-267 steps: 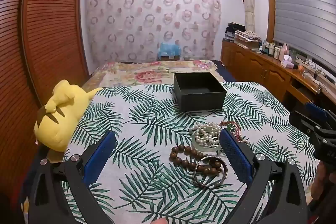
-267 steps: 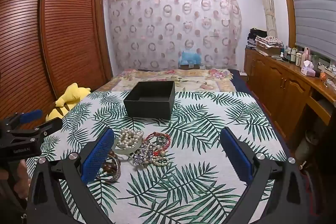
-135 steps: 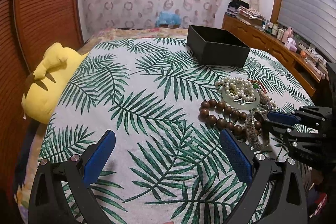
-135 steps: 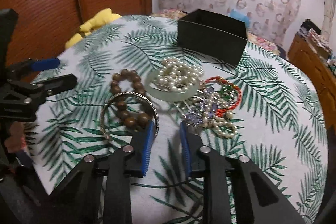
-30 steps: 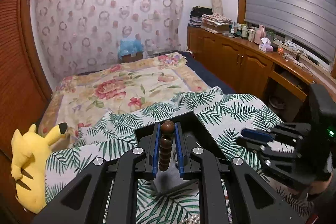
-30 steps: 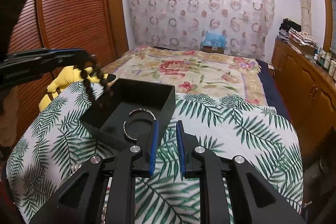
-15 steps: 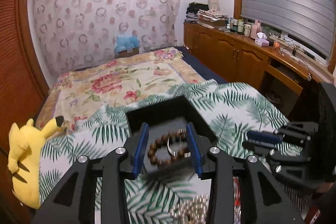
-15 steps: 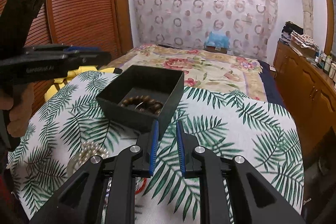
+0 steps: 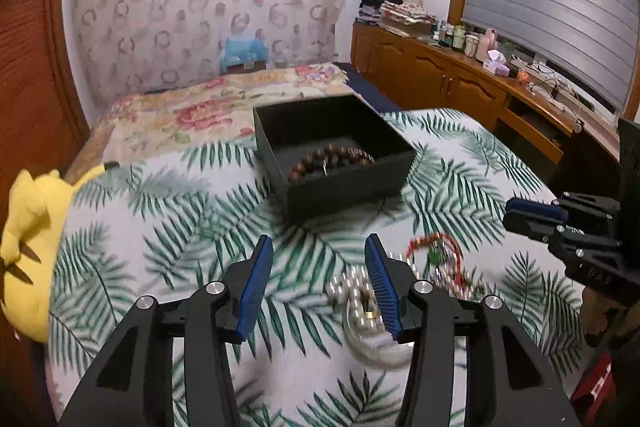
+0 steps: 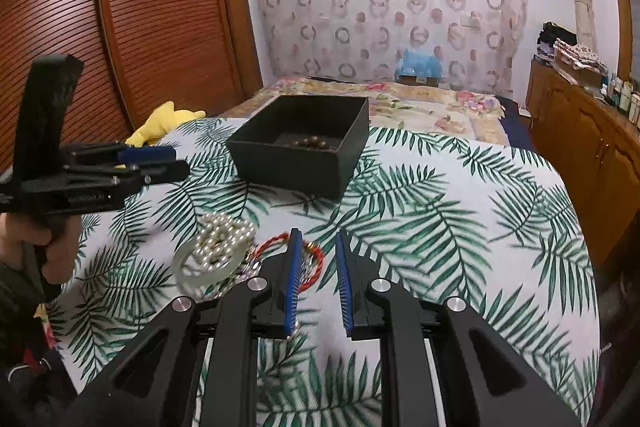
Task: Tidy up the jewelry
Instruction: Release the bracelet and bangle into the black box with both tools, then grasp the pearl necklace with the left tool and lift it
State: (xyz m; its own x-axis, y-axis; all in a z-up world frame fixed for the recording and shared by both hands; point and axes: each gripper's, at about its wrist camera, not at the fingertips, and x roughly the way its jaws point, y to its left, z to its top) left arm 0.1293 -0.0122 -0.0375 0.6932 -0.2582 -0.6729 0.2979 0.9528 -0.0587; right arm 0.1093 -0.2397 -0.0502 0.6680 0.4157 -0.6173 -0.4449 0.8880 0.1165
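Left gripper point(image 9: 318, 283): our jaws are opening, nothing between them, hovering over the leaf-print cloth point(image 9: 168, 227) short of the black box point(image 9: 344, 187). Right gripper point(image 10: 318, 281): jaws a narrow gap apart, nothing clamped. The wooden bead bracelet point(image 9: 320, 163) lies inside the box; a metal bangle seems to sit under it, but we can't tell clearly. Still on the cloth, near our right fingertips: pearl strand point(image 10: 224, 235) piled on a pale ring point(image 10: 200, 273), with the red cord bracelet point(image 10: 276, 241) just beside it. Yellow plush toy point(image 9: 28, 227) at the cloth's left edge.
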